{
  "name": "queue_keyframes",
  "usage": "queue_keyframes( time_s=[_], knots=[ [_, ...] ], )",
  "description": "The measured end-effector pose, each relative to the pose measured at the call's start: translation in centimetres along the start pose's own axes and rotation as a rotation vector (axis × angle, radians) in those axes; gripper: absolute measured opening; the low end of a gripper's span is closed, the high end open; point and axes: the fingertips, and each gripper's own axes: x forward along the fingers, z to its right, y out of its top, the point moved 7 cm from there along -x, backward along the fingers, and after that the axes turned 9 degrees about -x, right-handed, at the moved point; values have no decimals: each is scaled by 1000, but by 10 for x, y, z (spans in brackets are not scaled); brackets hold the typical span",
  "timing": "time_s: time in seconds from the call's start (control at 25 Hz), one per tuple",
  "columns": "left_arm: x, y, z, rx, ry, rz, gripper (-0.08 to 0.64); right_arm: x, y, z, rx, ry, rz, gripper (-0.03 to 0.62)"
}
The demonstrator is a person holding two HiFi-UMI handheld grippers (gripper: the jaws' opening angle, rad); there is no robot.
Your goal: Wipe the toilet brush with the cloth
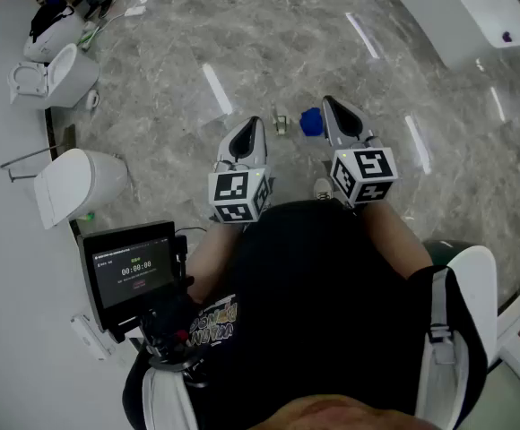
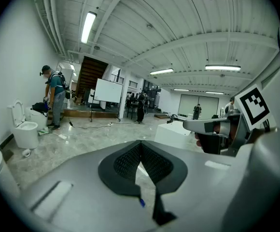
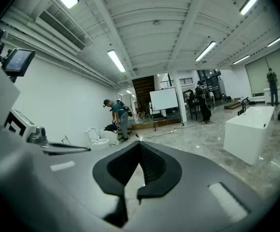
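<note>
Head view, steeply down over the grey marble floor (image 1: 269,52). We hold both tools out in front, level with each other, in the middle of the frame.

Left gripper (image 1: 254,125): jaws fully together. In the left gripper view (image 2: 141,146) the black ribbed pads (image 2: 128,161) meet at their front edge and nothing sits between them; only floor shows through the gap behind.

Right gripper (image 1: 332,106): also closed tight. In the right gripper view (image 3: 140,146) its pads touch at the front edge and nothing is held.

Task things: a blue lump (image 1: 311,122) lies on the floor at frame centre, just left of the right gripper's tip. We cannot confirm from here that it is the cloth. A small pale object (image 1: 281,124) stands just left of it, between the two gripper tips; it is too small to tell whether it is the brush. Neither tool touches either item.

Surroundings: two white toilets at the left edge, one upper left (image 1: 49,79) and one mid left (image 1: 76,182). A white bathtub (image 1: 471,12) is at upper right. A dark screen (image 1: 134,267) is at lower left. In the left gripper view a person (image 2: 55,100) stands beside a toilet (image 2: 24,129) at the left.
</note>
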Motion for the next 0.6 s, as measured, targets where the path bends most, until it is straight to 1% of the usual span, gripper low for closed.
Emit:
queue_keyframes(
  time_s=[0.6],
  knots=[
    [2, 6, 1, 14, -3, 10, 0, -1, 2, 0, -7, 4, 11, 0]
  ],
)
